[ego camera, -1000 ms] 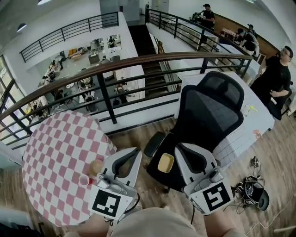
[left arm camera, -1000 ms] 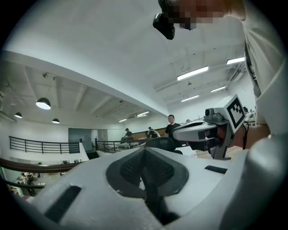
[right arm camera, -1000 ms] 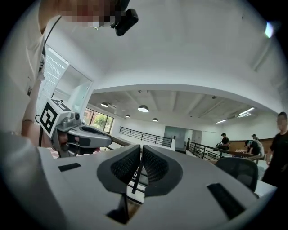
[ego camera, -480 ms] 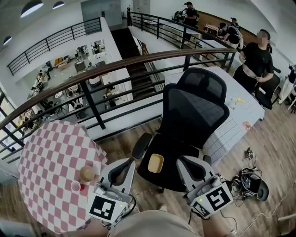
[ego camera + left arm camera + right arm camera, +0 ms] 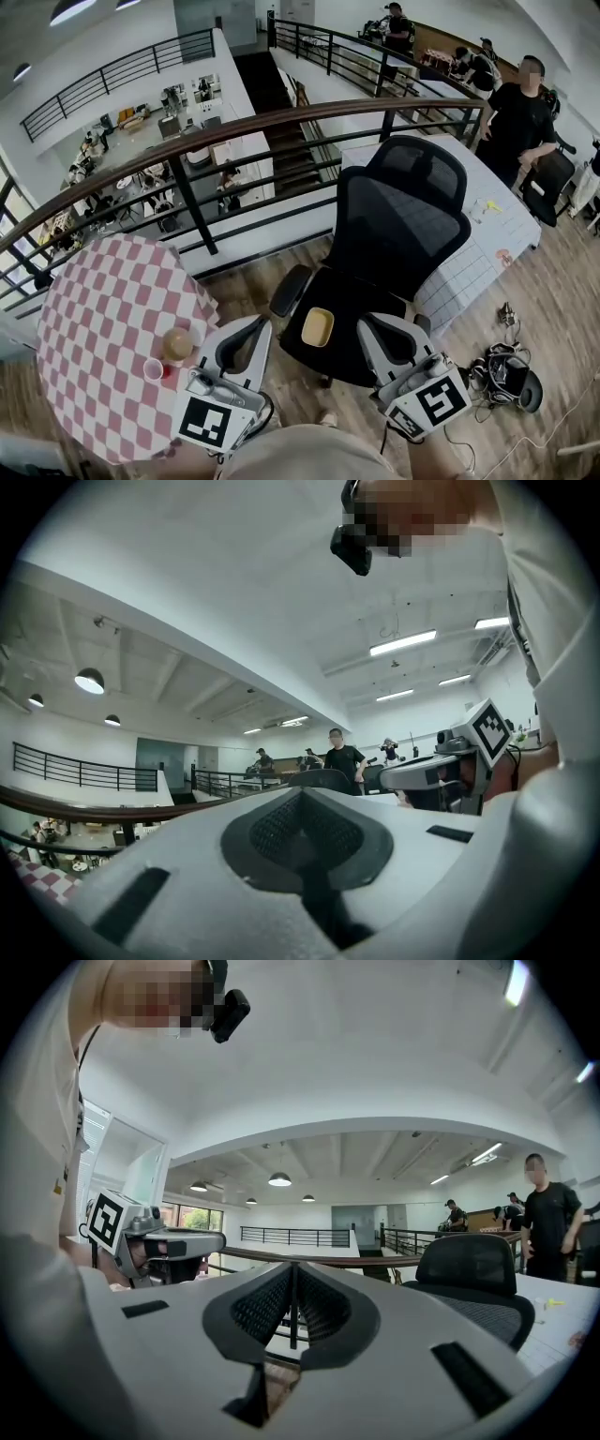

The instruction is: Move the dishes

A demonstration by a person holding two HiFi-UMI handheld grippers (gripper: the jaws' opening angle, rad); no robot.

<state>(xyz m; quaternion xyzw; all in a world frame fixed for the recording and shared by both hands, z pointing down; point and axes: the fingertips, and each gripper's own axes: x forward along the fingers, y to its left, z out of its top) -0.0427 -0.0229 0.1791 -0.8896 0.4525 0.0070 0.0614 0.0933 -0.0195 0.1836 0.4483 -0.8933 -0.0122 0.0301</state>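
The left gripper (image 5: 246, 336) and right gripper (image 5: 380, 333) each had their jaws together, gripping nothing. Just beyond and between them, a yellow dish (image 5: 318, 326) lay on the black office chair's (image 5: 403, 225) seat. A tan bowl (image 5: 177, 344) and a red cup (image 5: 153, 368) stood on the checkered table (image 5: 94, 309) at left.

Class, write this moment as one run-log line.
left tongs: shut, empty | right tongs: shut, empty | yellow dish: on chair seat

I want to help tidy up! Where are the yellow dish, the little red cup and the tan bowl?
yellow dish (image 5: 318, 326), head view, its middle.
red cup (image 5: 153, 369), head view, its open top.
tan bowl (image 5: 178, 344), head view, its middle.
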